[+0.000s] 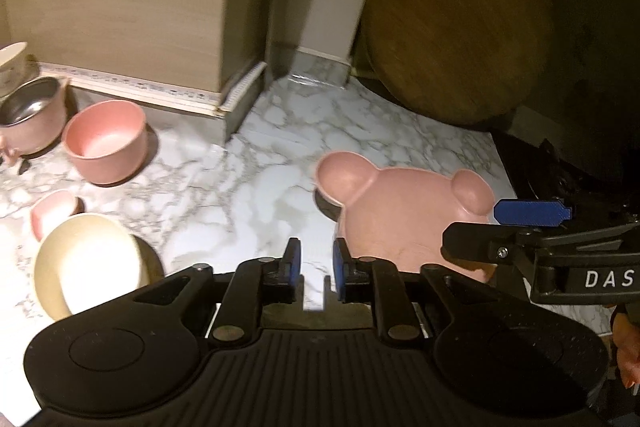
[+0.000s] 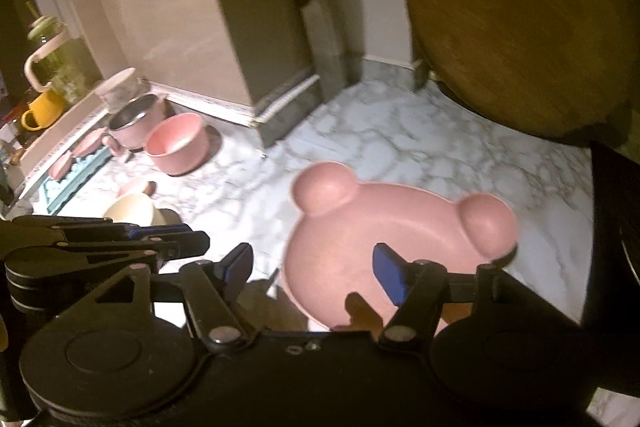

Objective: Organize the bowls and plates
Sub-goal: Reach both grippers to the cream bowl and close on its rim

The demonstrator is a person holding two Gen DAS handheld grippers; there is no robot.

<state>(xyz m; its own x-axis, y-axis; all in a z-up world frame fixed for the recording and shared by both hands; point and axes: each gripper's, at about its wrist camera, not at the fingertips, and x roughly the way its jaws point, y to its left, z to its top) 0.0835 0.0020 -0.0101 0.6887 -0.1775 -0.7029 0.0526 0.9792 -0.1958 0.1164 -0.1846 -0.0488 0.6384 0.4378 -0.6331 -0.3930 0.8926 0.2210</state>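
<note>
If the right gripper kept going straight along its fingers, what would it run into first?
Most likely the pink bear-shaped plate: it lies directly ahead of the open right gripper, one blue finger already over its basin. Depth is hard to judge, so it might pass just above the near rim.

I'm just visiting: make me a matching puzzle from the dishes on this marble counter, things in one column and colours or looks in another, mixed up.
Things:
1. bear-eared plate
2. deep bowl
3. shallow bowl
4. small pot

Looks:
A. cream
B. pink outside, shiny metal inside
C. pink, with two round ears
D. pink, tall straight sides

Pairs: 1-C, 2-D, 3-A, 4-B
</note>
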